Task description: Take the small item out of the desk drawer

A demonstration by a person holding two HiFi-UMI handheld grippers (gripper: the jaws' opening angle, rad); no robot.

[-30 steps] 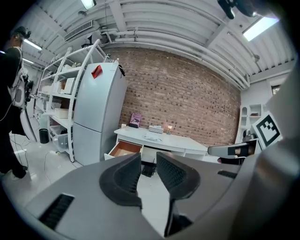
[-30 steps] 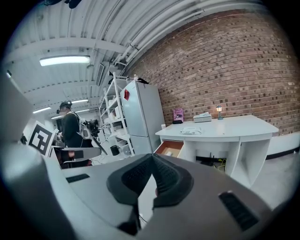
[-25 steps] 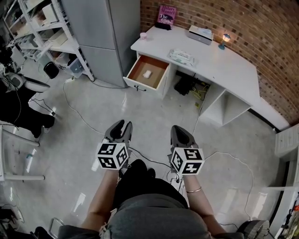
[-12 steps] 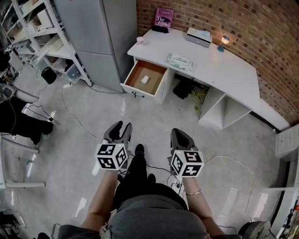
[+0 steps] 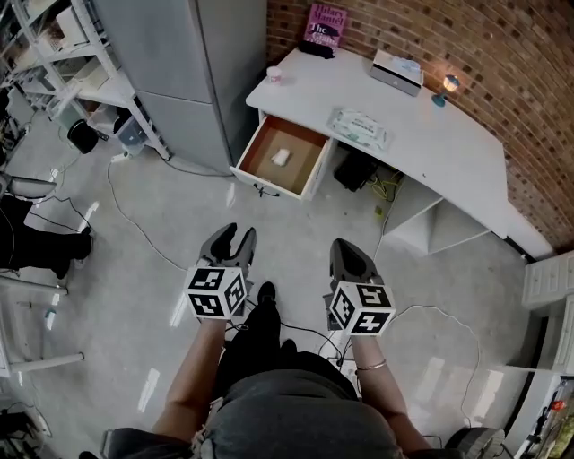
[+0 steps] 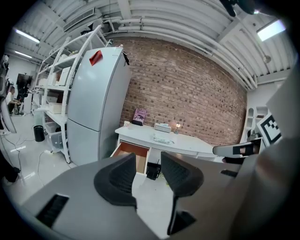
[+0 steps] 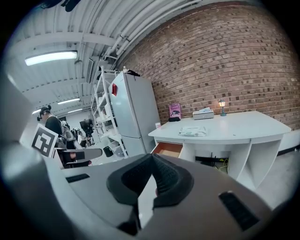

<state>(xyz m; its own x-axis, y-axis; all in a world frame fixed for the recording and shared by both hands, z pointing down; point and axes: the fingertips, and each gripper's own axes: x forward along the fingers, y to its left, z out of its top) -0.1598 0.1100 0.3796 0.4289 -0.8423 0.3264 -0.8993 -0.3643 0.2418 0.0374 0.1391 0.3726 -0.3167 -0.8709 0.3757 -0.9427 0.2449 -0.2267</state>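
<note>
The desk drawer (image 5: 285, 158) stands pulled open under the left end of the white desk (image 5: 421, 134), and a small white item (image 5: 281, 158) lies on its brown bottom. Both grippers hang over the floor well short of the drawer. My left gripper (image 5: 236, 237) is open with nothing between its jaws, which have just been opening; in the left gripper view (image 6: 147, 158) the drawer (image 6: 132, 151) shows beyond the gap. My right gripper (image 5: 346, 249) is shut and empty, its tips meeting in the right gripper view (image 7: 152, 158), with the drawer (image 7: 168, 149) far ahead.
A grey fridge (image 5: 193, 72) stands left of the desk, with metal shelving (image 5: 67, 54) beyond it. On the desktop are a pink book (image 5: 326, 22), a tissue box (image 5: 396, 70), a wipes packet (image 5: 359, 128), a small lamp (image 5: 444, 88) and a cup (image 5: 273, 73). Cables (image 5: 134, 211) trail across the floor.
The desk and open drawer have come a little closer and lower in the head view. The left gripper's jaws stand wider apart. The right gripper stays shut.
</note>
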